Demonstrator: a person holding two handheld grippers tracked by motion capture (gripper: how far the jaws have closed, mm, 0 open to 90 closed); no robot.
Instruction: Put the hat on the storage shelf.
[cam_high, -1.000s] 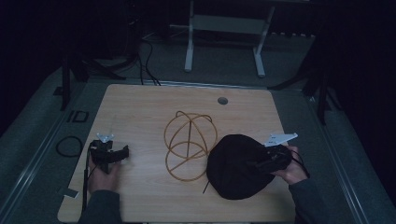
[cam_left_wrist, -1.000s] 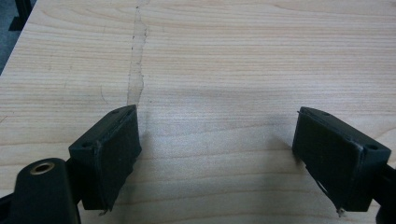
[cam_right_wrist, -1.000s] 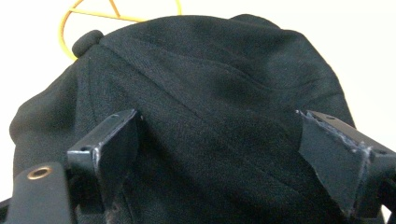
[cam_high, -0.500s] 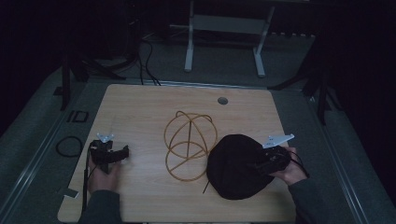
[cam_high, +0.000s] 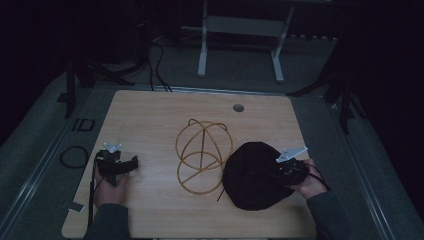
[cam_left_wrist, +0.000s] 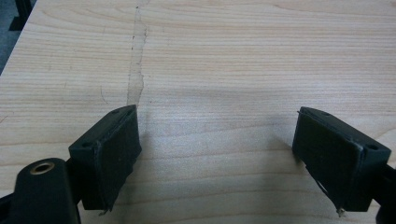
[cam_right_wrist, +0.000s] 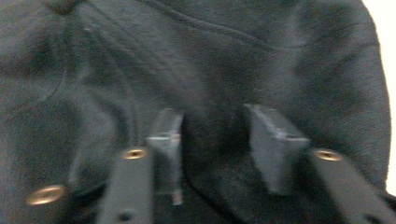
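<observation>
The wooden table (cam_high: 150, 120) spreads wide under the high view, and the biggest thing on it is the black fabric hat (cam_high: 252, 175), a dark soft dome lying at the near right, just beside the wire frame (cam_high: 202, 156), a tan rounded cage of thin hoops standing at the table's middle. The hat's left edge looks to touch or overlap the frame's base. Here's the change: the right gripper (cam_high: 290, 169) sits where it sat a second ago, on the hat's right side, but its jaws have just been closing, and in the right gripper view a fold of the black cloth (cam_right_wrist: 212, 135) bunches between them. The view is blurred, but the pads seem to press into that fold, so I'd call the pinch made and the hat ready to lift, likely toward the frame. A thin cord trails from the hat's near edge. The left gripper (cam_high: 118, 164) rests at the left, jaws spread wide over bare wood (cam_left_wrist: 219, 116), holding nothing.
</observation>
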